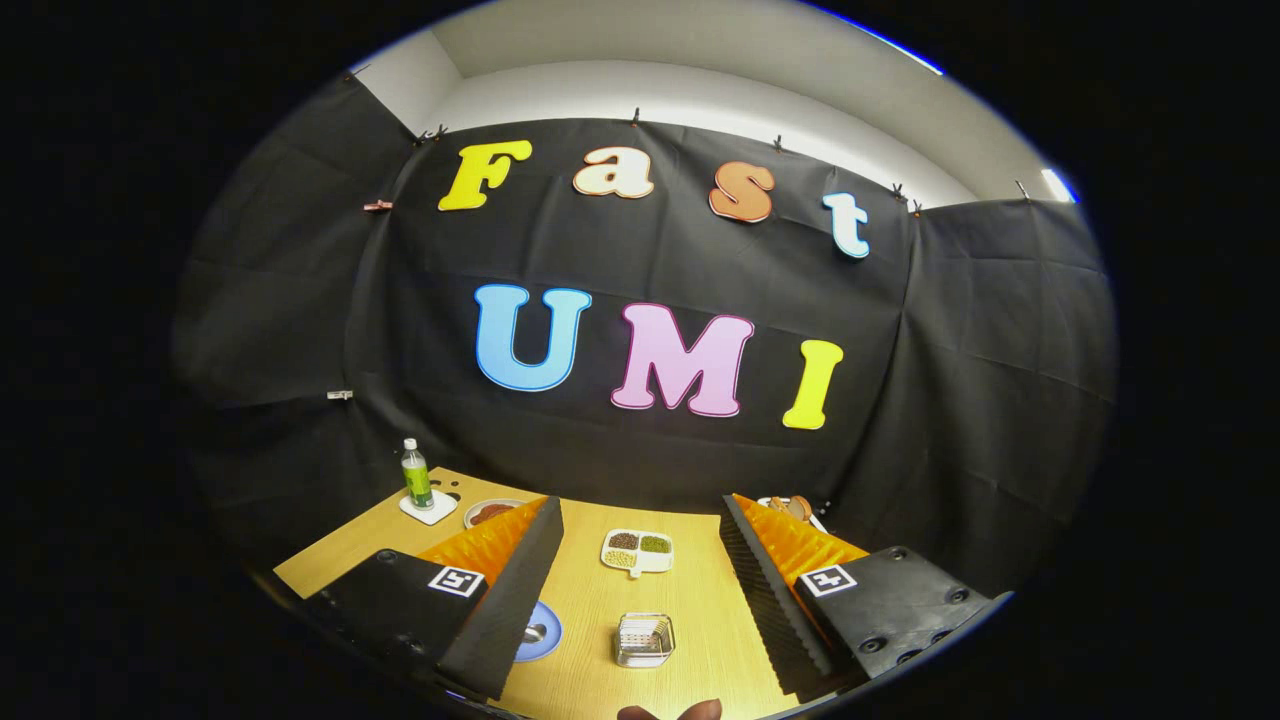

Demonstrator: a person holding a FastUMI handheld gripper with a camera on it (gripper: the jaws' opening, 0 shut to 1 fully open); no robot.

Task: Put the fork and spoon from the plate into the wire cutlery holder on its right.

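Observation:
My gripper [640, 515] hangs high above the wooden table [590, 600], its two fingers spread wide apart with nothing between them. Down on the table, between the fingers, stands the square wire cutlery holder [644, 640]. To its left a blue plate [541, 632] peeks out from behind the left finger [500, 600]; a shiny metal utensil end [535, 633] lies on it, and the rest of the plate is hidden. I cannot tell fork from spoon here.
Beyond the holder lies a white divided dish [637, 551] with grains. A green bottle [416, 474] on a white coaster stands at the far left, a small plate [490, 512] next to it. Something wooden [795, 507] sits far right. A person's fingertips [670, 712] show at the near edge.

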